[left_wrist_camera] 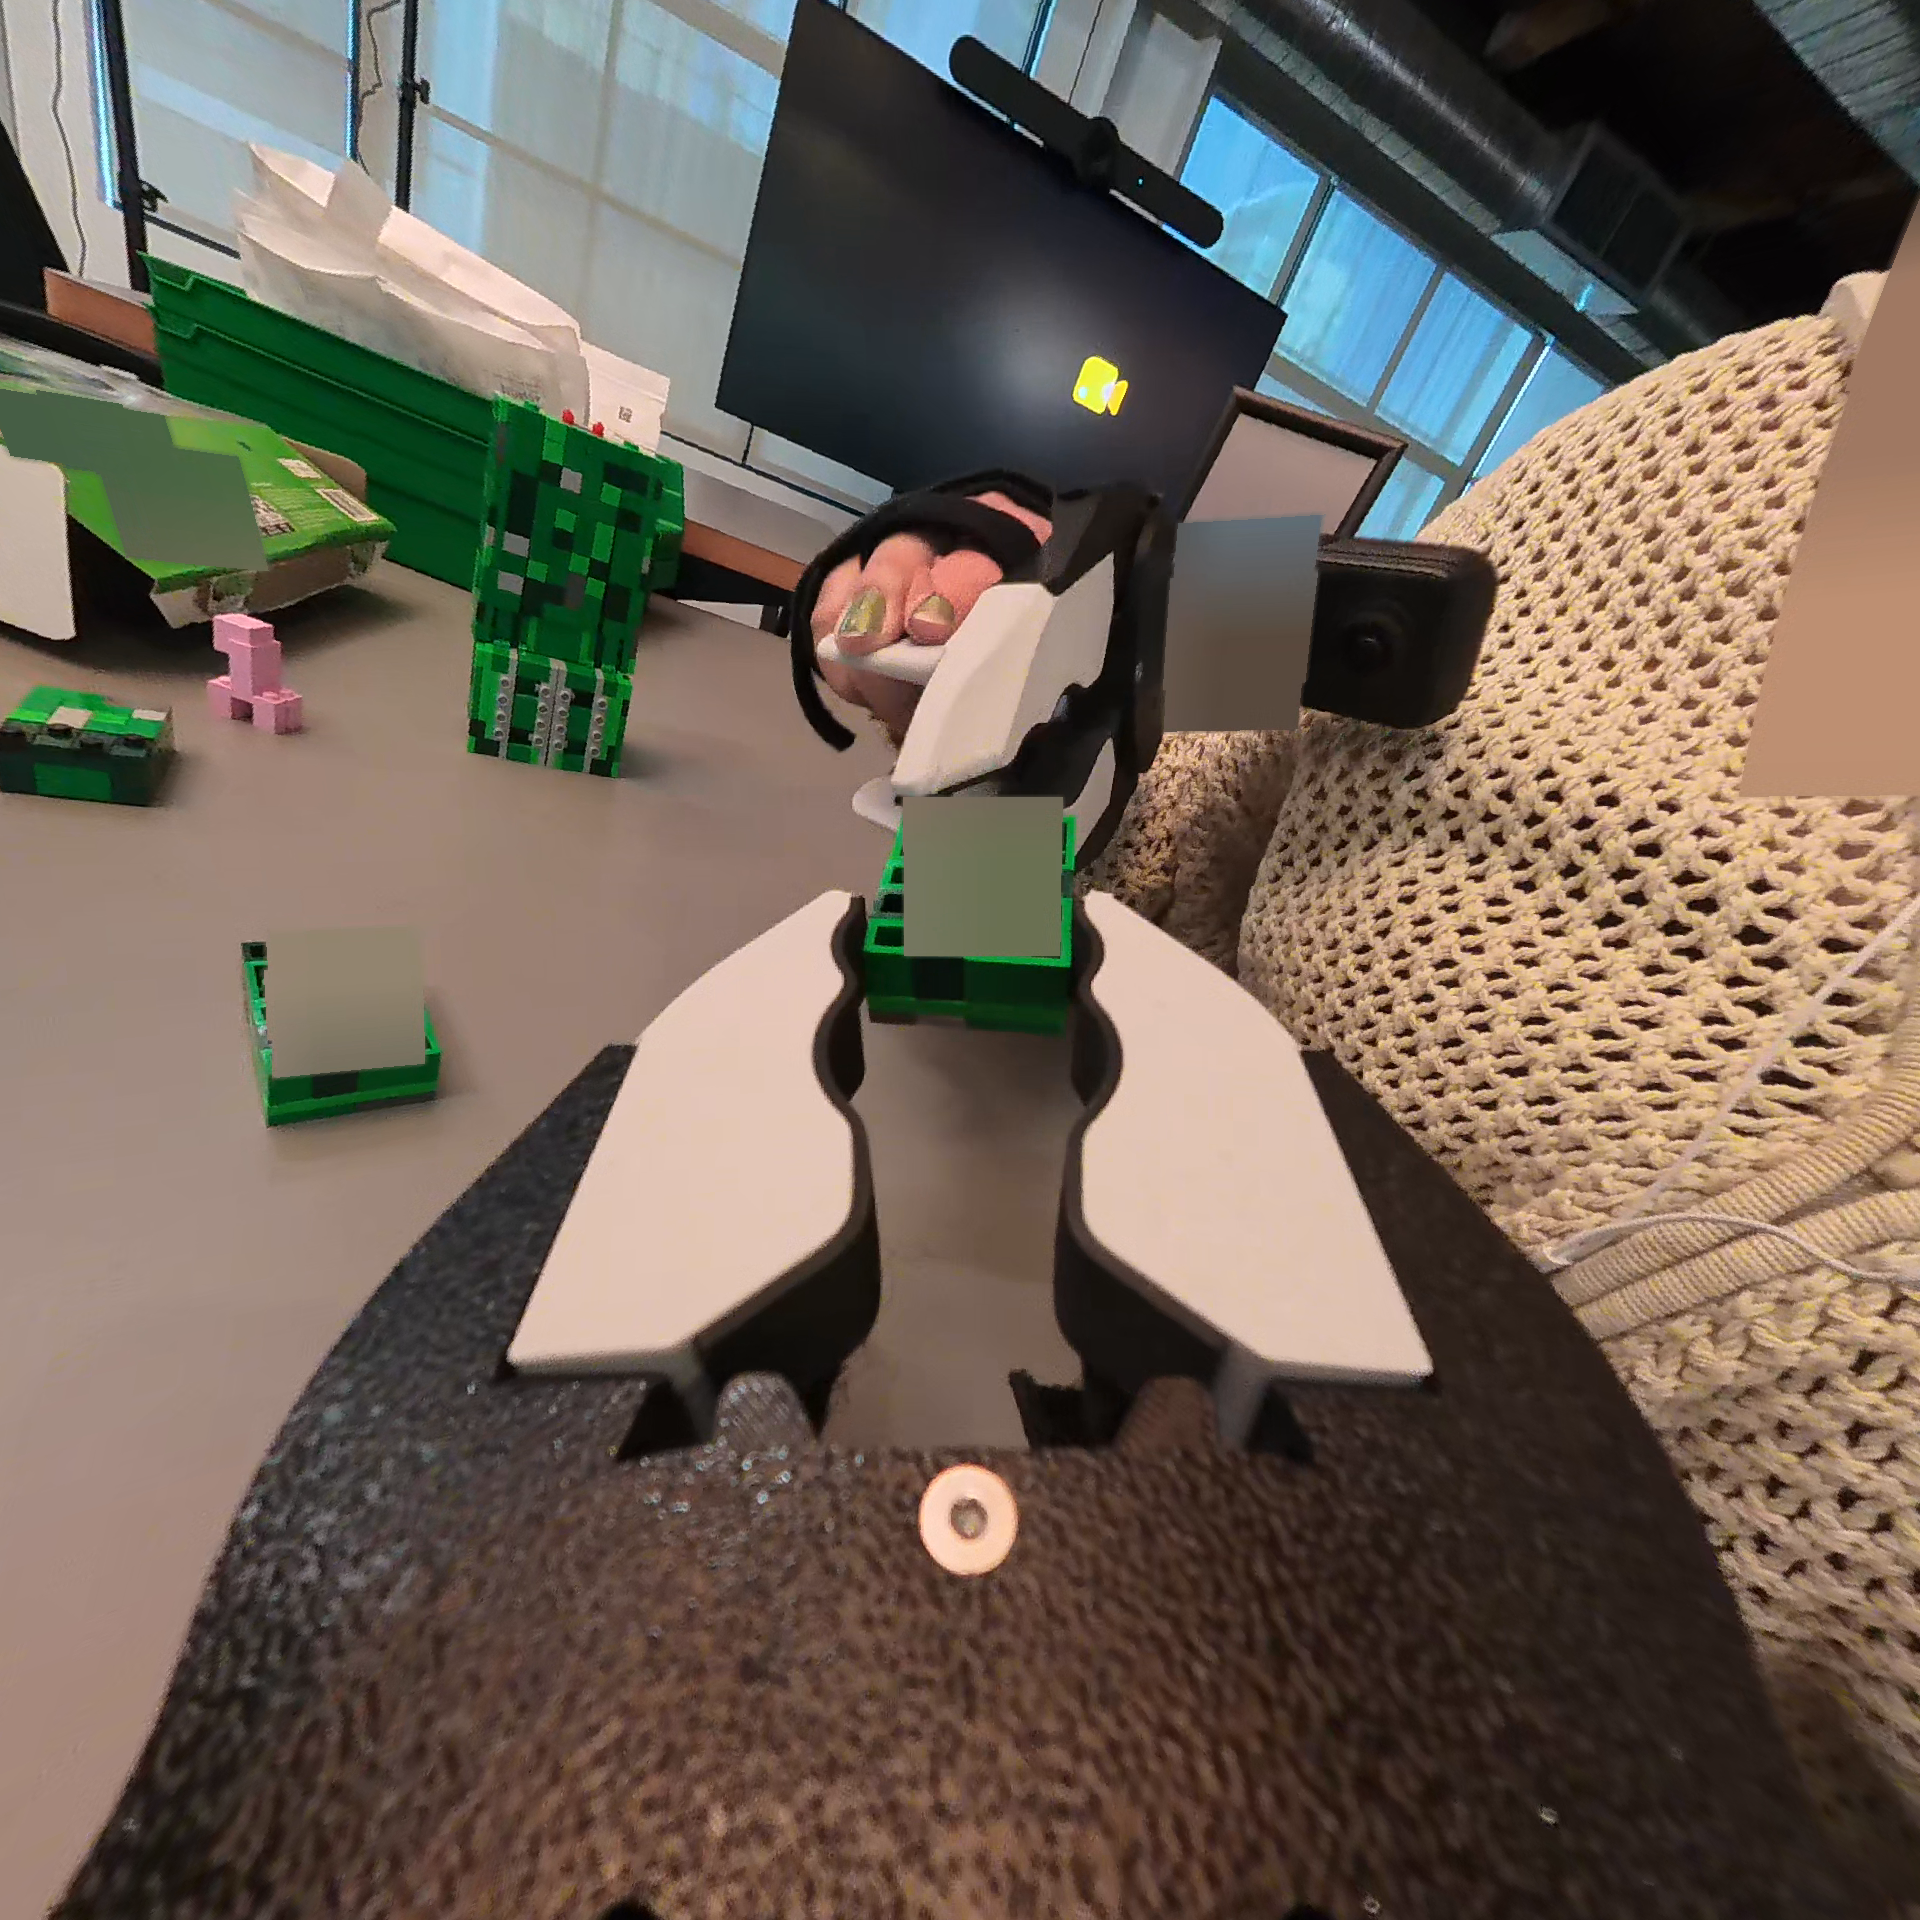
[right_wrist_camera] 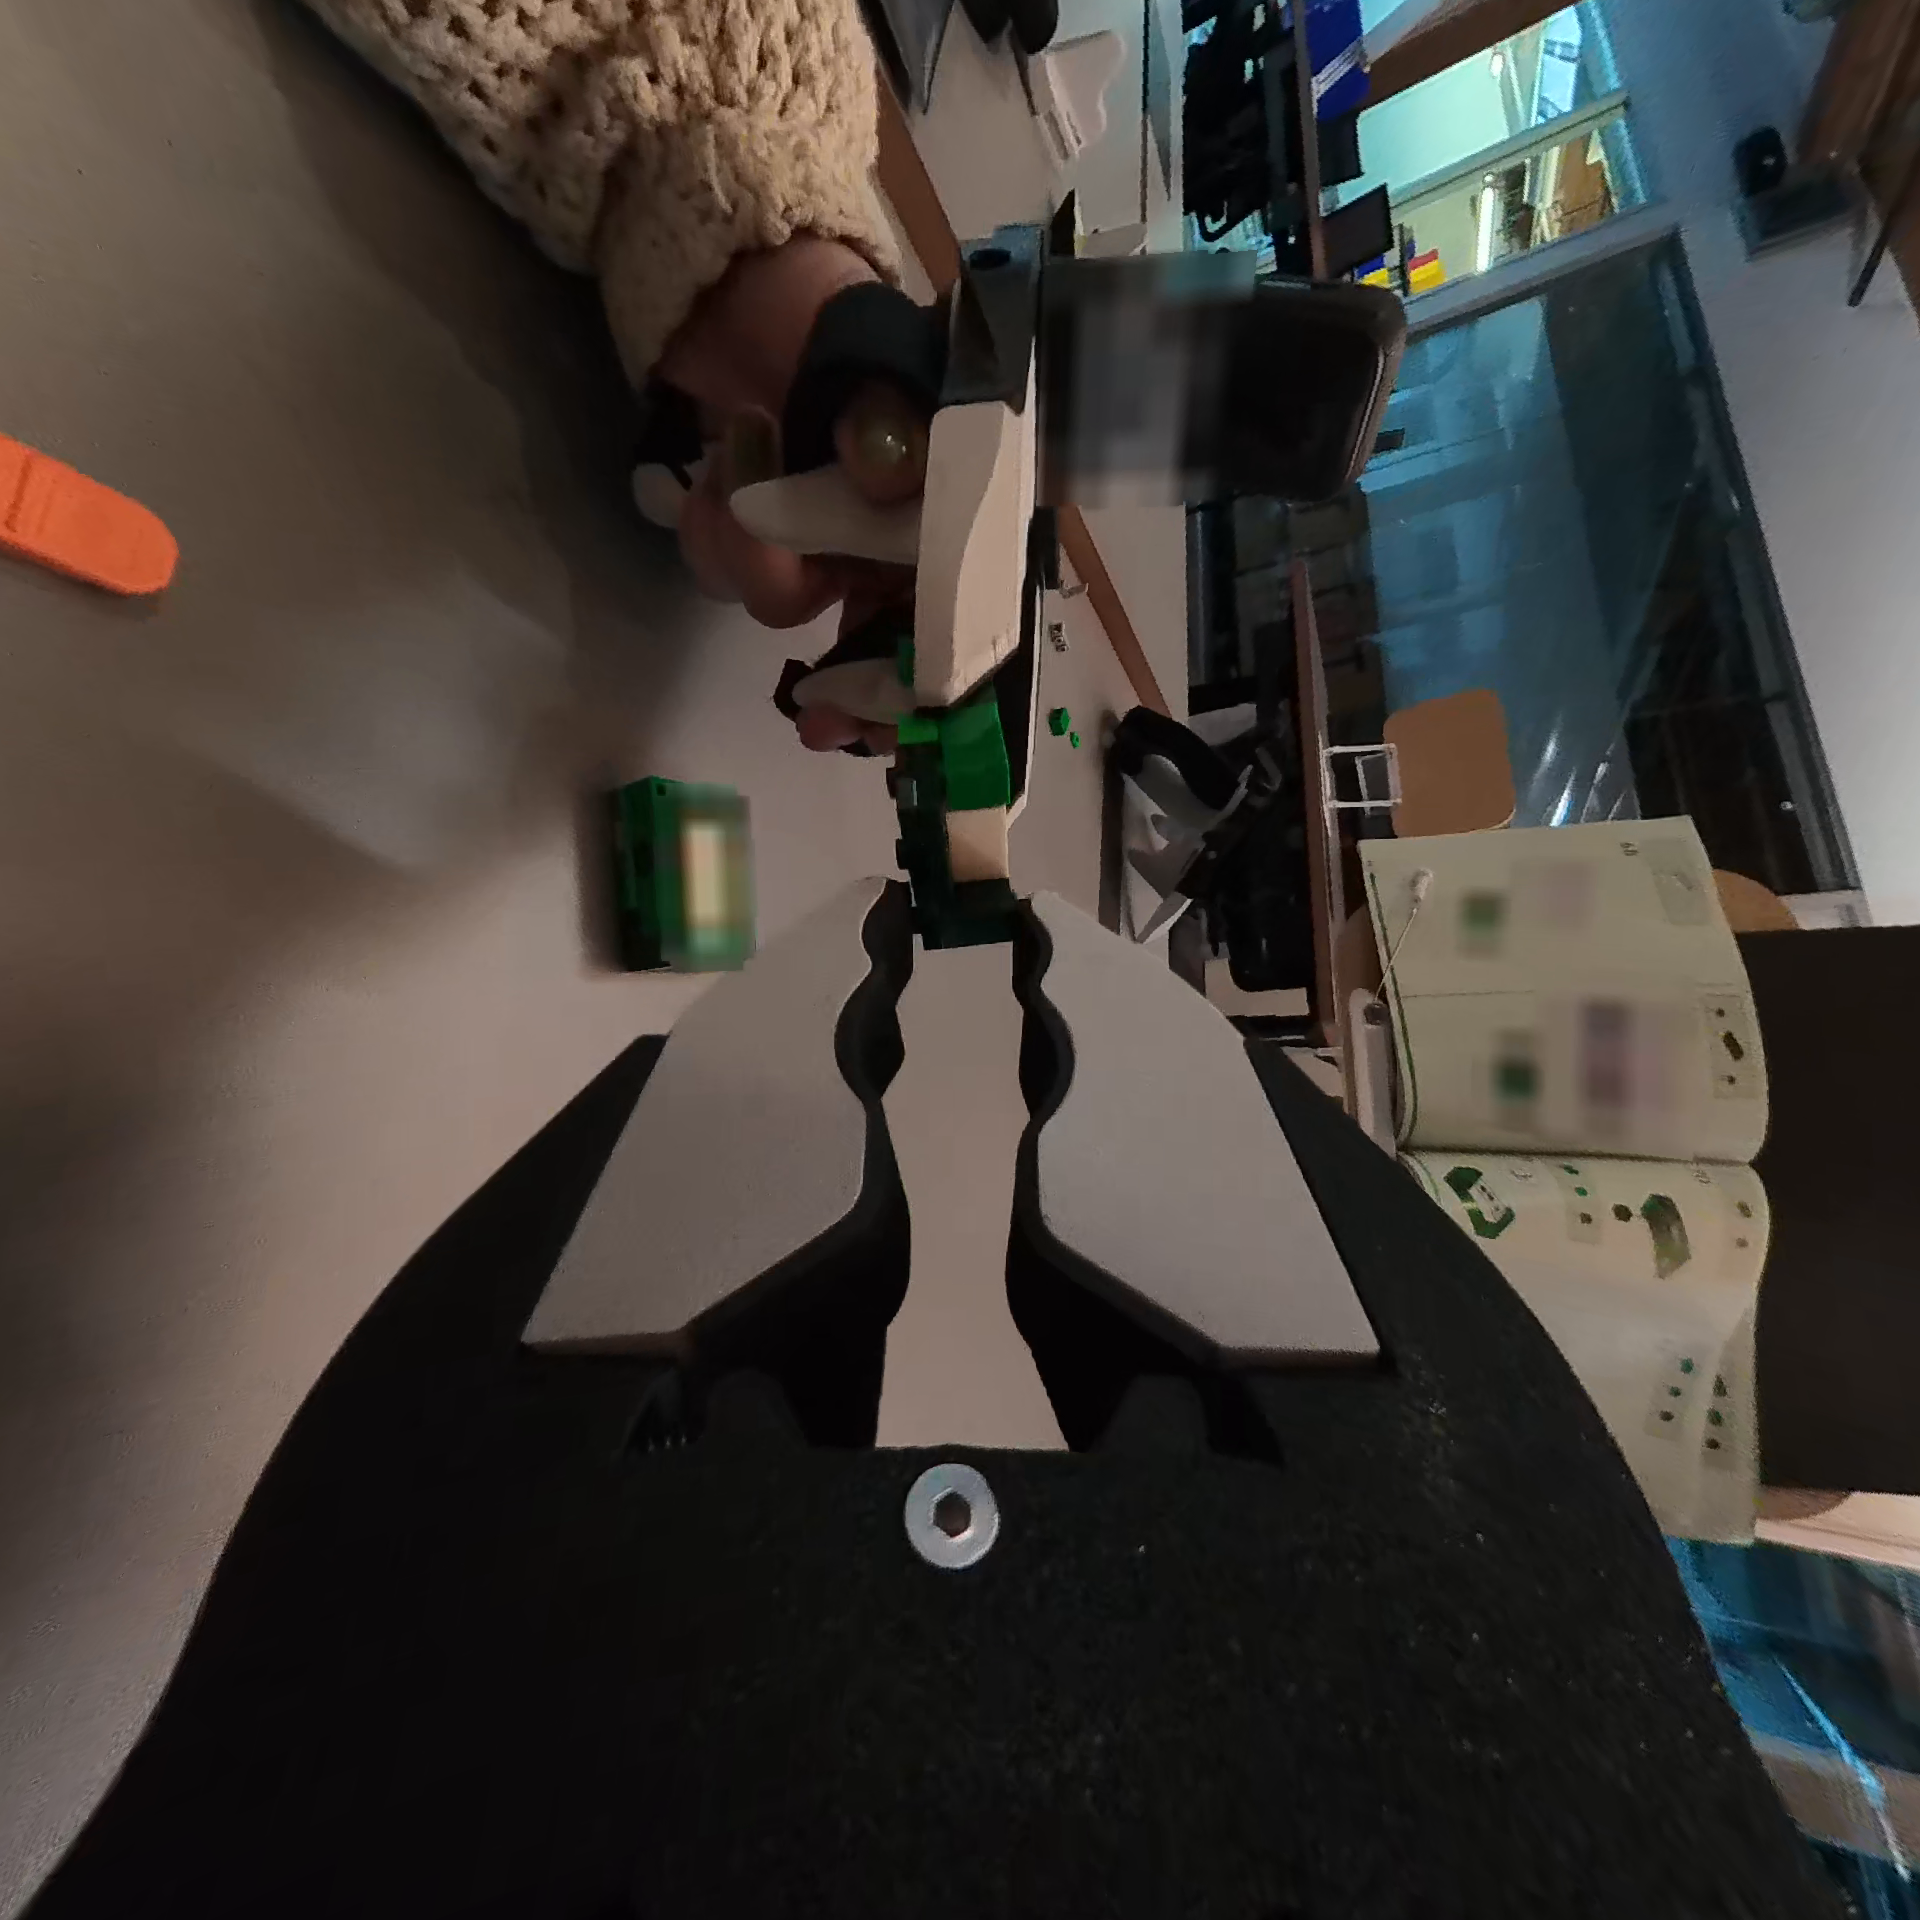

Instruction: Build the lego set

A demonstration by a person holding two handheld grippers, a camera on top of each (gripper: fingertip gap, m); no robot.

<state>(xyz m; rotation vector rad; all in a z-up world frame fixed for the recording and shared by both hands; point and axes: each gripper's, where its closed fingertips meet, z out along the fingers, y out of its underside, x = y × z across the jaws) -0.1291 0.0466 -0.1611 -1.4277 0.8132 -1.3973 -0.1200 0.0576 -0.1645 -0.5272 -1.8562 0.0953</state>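
While both sets of tongs meet at one small green lego block (left_wrist_camera: 966,982), the left tongs (left_wrist_camera: 968,971) clench it by its sides, fingertips pressed on either flank just above the grey bench (left_wrist_camera: 416,831). In the right wrist view the right tongs (right_wrist_camera: 961,925) grip the dark green end of the same block (right_wrist_camera: 951,831), with the left tongs clamping it from the far side.

Containers come next: left of the left tongs and well beyond them, a stack of green bins (left_wrist_camera: 312,384) stands at the back of the bench with crumpled white paper (left_wrist_camera: 416,281) piled in it. In front of the bins lies a torn-open cardboard box (left_wrist_camera: 208,520); its contents cannot be made out.

Near the left tongs, to their left, a second small green block (left_wrist_camera: 343,1039) sits alone on the bench. Farther out stand a tall green lego figure (left_wrist_camera: 566,592), a pink lego piece (left_wrist_camera: 255,675) and a flat green lego assembly (left_wrist_camera: 83,743). A person's hand (left_wrist_camera: 914,613) and cream knitted sleeve (left_wrist_camera: 1507,831) crowd the right side, close behind the held block. A dark screen (left_wrist_camera: 987,312) hangs beyond.

From the right tongs, an orange tool (right_wrist_camera: 83,520) lies far left, and an open instruction booklet (right_wrist_camera: 1558,1091) lies right.
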